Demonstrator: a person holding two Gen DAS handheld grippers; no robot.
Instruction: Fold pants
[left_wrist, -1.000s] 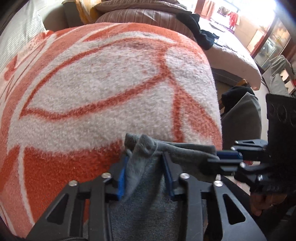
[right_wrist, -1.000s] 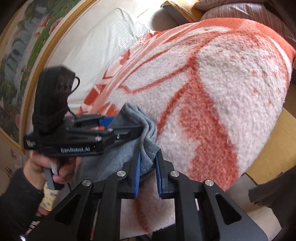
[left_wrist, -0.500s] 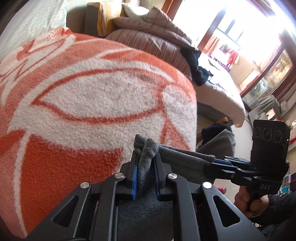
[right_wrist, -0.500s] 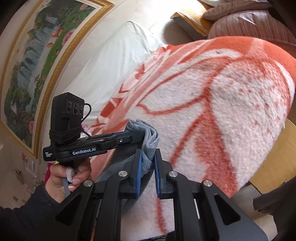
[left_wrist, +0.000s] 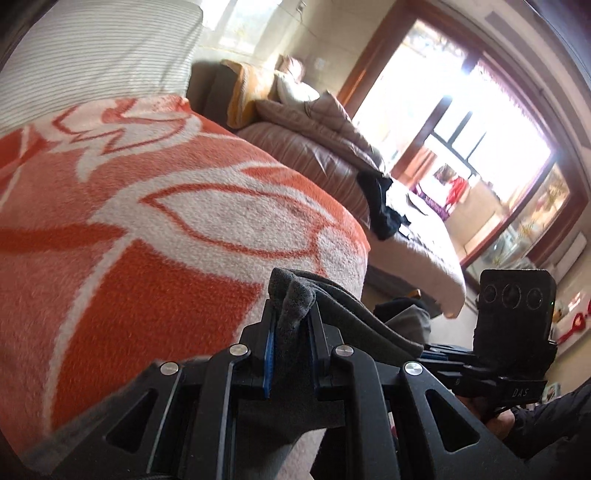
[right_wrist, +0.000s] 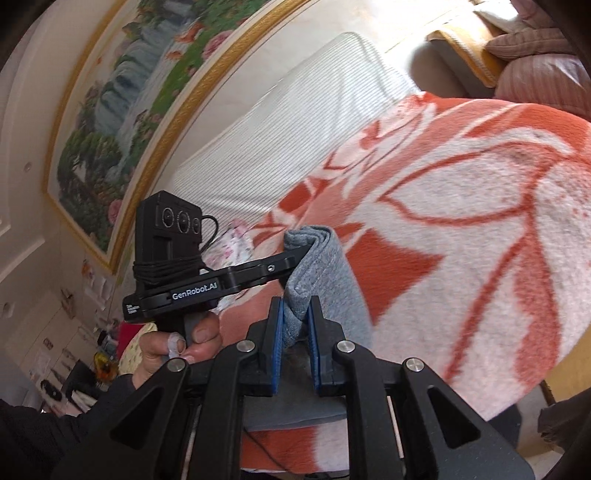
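The pants are grey, of soft fleecy fabric, bunched into thick folds at the gripped edge. They are held up just above the orange-and-white blanket, near its front edge, with the rest of the cloth hanging down toward it.

The left gripper has its jaws narrow, clamped on a bunched fold of the pants (blue pads pressed against the fabric on both sides). The right gripper likewise has its jaws narrow, closed on a folded edge of the same garment. Both grippers sit close together over the blanket, each holding one end of the same edge.

A hand grips the left gripper's handle beside the blanket. A striped white cushion stands behind the blanket.
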